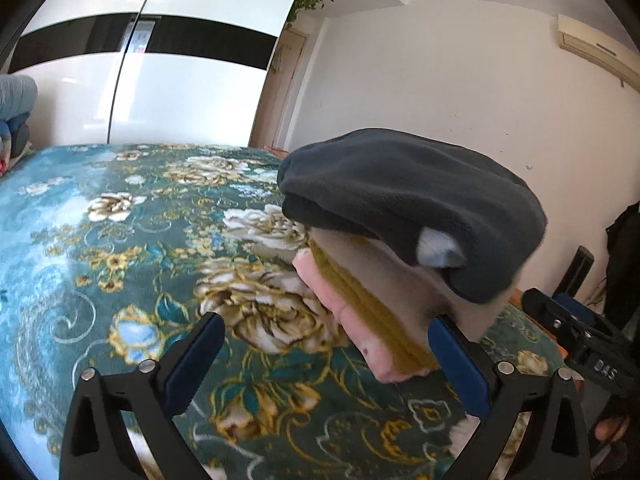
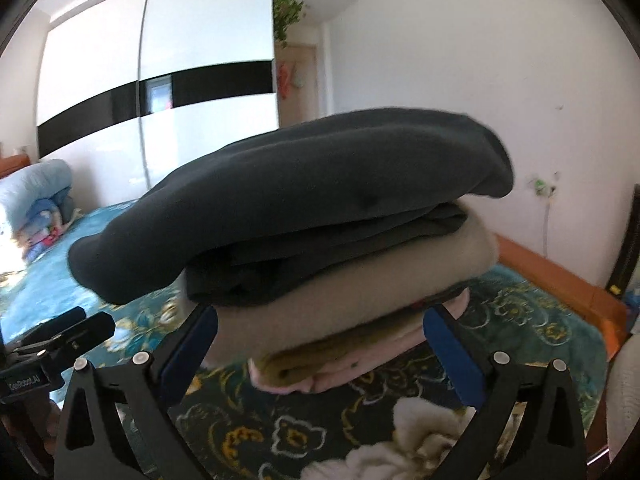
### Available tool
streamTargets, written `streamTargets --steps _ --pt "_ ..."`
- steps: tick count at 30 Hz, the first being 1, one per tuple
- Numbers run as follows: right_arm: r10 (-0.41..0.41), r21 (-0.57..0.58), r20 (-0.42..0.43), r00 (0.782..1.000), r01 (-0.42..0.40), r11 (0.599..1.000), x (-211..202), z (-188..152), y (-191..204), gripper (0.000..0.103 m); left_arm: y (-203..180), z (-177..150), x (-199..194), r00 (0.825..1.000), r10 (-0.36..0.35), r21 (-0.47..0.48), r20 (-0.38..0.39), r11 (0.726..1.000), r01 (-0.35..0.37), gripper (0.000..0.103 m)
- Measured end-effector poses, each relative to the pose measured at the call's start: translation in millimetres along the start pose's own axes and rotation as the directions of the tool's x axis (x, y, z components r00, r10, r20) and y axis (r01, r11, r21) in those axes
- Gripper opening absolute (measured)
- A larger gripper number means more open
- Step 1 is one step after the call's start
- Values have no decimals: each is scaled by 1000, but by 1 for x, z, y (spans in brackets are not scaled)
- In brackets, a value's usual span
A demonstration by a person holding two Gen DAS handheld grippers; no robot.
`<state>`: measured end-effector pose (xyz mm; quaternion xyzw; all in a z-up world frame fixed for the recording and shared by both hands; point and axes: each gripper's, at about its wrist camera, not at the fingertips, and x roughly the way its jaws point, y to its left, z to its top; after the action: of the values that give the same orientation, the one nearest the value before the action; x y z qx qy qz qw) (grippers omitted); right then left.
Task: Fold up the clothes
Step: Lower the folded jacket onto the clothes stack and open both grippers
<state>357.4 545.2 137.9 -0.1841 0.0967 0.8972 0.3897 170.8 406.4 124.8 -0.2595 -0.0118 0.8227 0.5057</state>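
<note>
A stack of folded clothes [image 2: 320, 248] sits on the bed's plush teal floral blanket [image 1: 100, 240]: a thick dark grey fleece garment [image 1: 404, 200] bulges rounded on top, over a soft beige fleece layer [image 2: 352, 300], a ribbed mustard-yellow knit [image 1: 360, 304] and a pale pink fabric [image 1: 344, 320] at the bottom. My left gripper [image 1: 326, 356] has its blue-padded fingers [image 1: 196, 360] spread wide, holding nothing, the stack beside its right finger. My right gripper [image 2: 320, 356] is likewise wide apart, its fingers flanking the stack's near edge without clamping.
</note>
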Motion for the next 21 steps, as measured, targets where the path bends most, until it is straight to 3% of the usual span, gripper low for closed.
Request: streamTargets --steps 8,11,21 --pt "-130 -54 57 990 133 990 17 -22 8 103 11 -14 18 998 44 11 43 999 -44 103" --pt "-163 -54 60 985 166 985 22 -29 8 103 20 -14 16 998 22 -29 51 999 -20 103" --pt "-173 -22 32 984 174 984 26 -35 1 103 17 -15 10 997 18 -18 80 1000 -17 103"
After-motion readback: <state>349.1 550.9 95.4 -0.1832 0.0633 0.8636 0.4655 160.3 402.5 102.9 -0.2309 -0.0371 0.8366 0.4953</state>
